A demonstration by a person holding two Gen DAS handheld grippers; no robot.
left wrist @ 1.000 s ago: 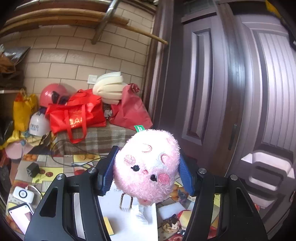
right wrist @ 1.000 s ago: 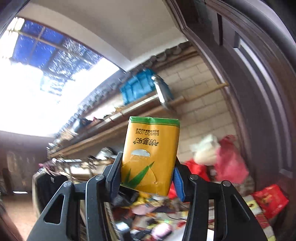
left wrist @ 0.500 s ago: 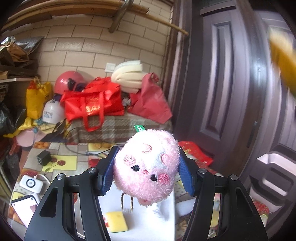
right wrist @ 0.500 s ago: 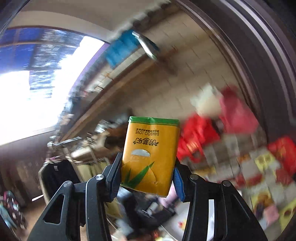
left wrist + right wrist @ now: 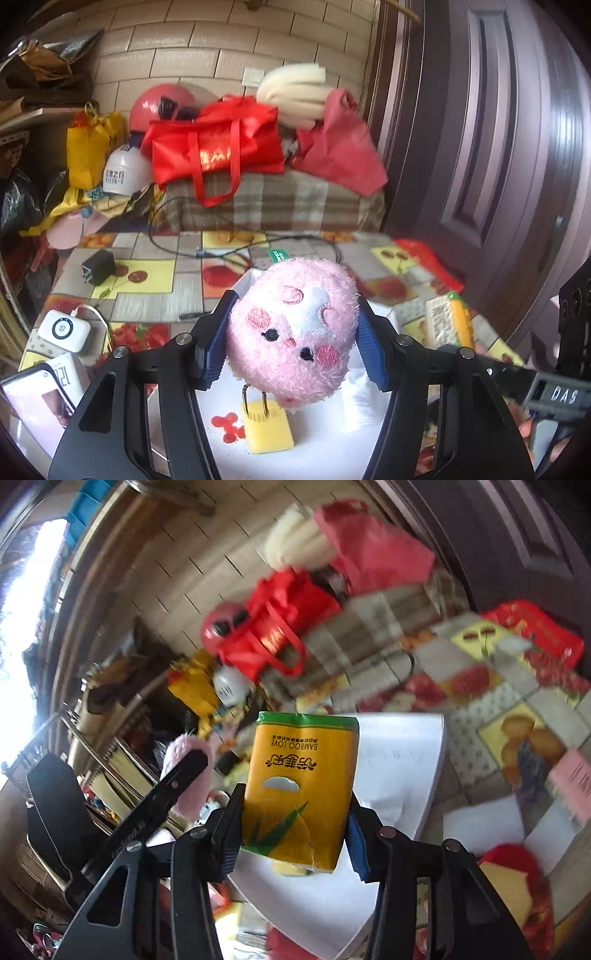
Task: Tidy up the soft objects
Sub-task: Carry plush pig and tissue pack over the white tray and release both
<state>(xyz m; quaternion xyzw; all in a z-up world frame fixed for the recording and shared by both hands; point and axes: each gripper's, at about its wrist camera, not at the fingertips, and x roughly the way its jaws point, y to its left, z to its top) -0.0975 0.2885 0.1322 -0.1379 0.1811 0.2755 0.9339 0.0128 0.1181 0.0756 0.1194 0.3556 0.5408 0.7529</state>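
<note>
My left gripper [image 5: 291, 336] is shut on a fluffy pink plush toy [image 5: 291, 332] with an embroidered face, held above a white tray [image 5: 325, 443]. A yellow sponge [image 5: 267, 426] and a white soft piece [image 5: 360, 402] lie in that tray. My right gripper [image 5: 295, 830] is shut on a yellow tissue pack [image 5: 299, 790] with a green top edge, tilted above the same white tray [image 5: 406, 760]. The pack [image 5: 447, 326] also shows at the right of the left wrist view. In the right wrist view the plush toy [image 5: 188, 775] sits in the left gripper at the left.
A fruit-patterned cloth [image 5: 147, 277] covers the table, with a black charger [image 5: 98, 266], a white power bank [image 5: 64, 330] and a phone [image 5: 33, 410] at the left. Red bags [image 5: 218, 147] sit on a plaid bundle at the back. A dark door [image 5: 498, 129] stands at the right.
Both grippers came down toward the table with their loads. The right wrist view swung from ceiling and skylight to the white tray. The yellow sponge and tissue pack came into the left wrist view.
</note>
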